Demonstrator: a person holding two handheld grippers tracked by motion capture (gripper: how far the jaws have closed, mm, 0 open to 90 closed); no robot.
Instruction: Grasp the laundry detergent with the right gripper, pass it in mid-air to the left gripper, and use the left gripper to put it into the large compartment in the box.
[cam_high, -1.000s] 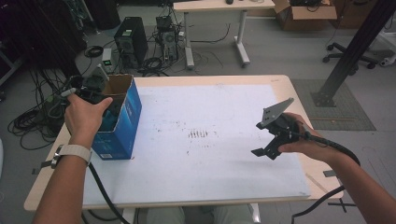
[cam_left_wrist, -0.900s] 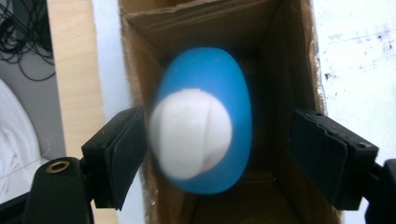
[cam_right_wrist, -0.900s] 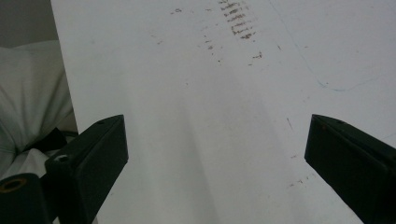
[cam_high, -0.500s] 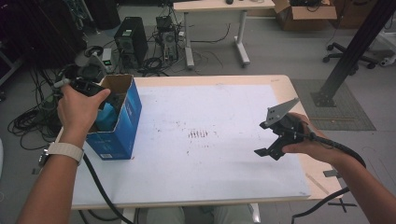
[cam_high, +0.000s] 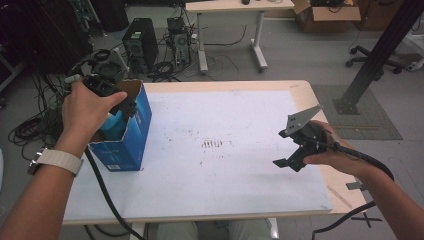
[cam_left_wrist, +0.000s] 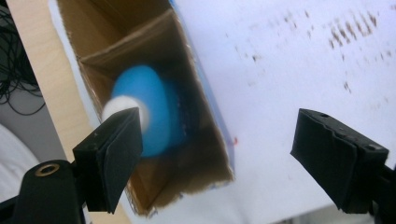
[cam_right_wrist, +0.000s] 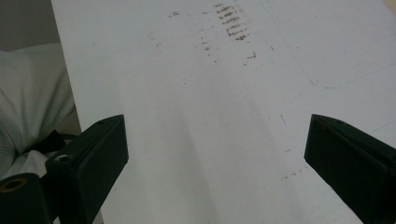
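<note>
At lower right of the high view, the right claw (cam_high: 289, 150) is being held spread and empty over the tabletop (cam_high: 240, 200). At upper left, the left claw (cam_left_wrist: 224, 154) is being lifted clear of the blue box (cam_high: 131, 142), its jaws having just been opening with nothing gripped. The blue bottle (cam_left_wrist: 149, 109) is being left inside, so the placing looks finished.

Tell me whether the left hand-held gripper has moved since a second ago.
Yes. The left hand-held gripper rose from inside the blue box to above its rim, jaws opening, empty.
</note>
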